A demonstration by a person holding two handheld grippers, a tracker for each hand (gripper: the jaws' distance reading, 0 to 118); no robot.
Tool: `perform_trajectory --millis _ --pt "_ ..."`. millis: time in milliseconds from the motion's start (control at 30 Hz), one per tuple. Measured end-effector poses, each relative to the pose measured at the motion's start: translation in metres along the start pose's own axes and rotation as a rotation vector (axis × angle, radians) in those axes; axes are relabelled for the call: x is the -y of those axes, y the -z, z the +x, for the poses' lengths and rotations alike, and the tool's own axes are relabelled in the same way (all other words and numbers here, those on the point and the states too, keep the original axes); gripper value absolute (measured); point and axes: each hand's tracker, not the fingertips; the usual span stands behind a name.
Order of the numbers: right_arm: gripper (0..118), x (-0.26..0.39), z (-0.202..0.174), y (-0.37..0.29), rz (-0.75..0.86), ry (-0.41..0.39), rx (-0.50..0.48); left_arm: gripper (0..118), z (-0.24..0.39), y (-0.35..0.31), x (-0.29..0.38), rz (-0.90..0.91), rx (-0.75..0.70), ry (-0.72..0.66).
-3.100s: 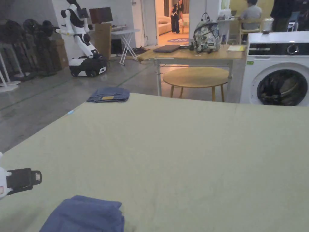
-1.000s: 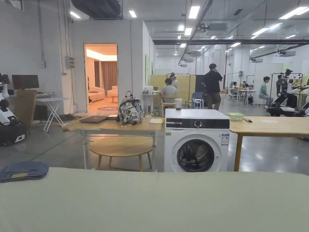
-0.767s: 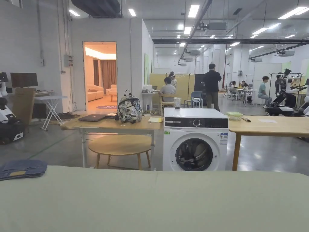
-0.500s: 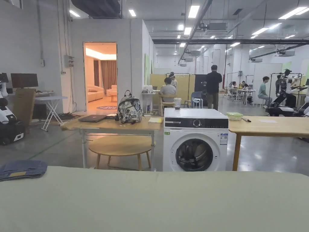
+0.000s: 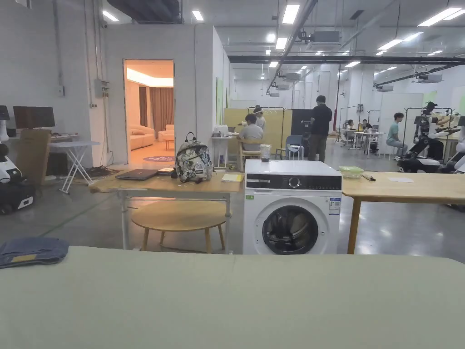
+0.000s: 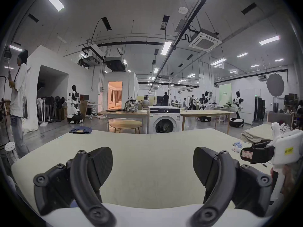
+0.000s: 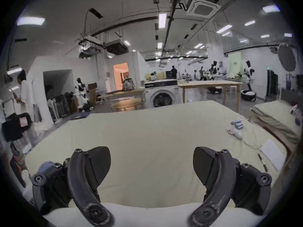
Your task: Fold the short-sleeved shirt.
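Now that the head view has tipped up off the counter [image 5: 227,300], I'd say the fold's done: left tool [image 6: 152,161] and right tool [image 7: 151,161] both gape empty, and what looks like the blue shirt [image 7: 46,165] peeks out lower left in the right gripper view.

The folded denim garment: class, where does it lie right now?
In the head view the folded denim garment lies at the far left corner of the green-covered table, left of the round wooden table.

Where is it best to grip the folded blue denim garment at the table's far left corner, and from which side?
Probably its rounded right end, where the folds bulge. The folded blue denim garment lies flat on the beige table, so come in low from the table's middle and pinch all the layers.
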Motion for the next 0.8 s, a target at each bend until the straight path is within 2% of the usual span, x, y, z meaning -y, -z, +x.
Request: perform_trajectory --millis 67,167,333,467,633,800 --pt "104 0.0 0.001 0.0 0.0 0.02 -0.006 101 0.001 0.0 0.0 -0.006 0.007 0.003" --pt "104 -0.002 0.002 0.002 -0.041 0.094 -0.012 101 0.002 0.001 0.002 -0.008 0.023 0.002" --pt "104 -0.007 0.005 0.01 -0.183 0.17 0.035 101 0.004 0.003 0.004 -0.021 0.04 -0.013" --pt "104 -0.003 0.012 0.014 -0.193 0.237 -0.049 101 0.006 0.003 0.004 -0.027 0.042 -0.003" --pt "104 -0.002 0.016 0.019 -0.212 0.245 -0.049 101 0.006 0.004 0.006 -0.035 0.045 0.003" --pt "104 0.002 0.02 0.022 -0.21 0.292 -0.087 101 0.007 0.005 0.008 -0.043 0.046 0.002"
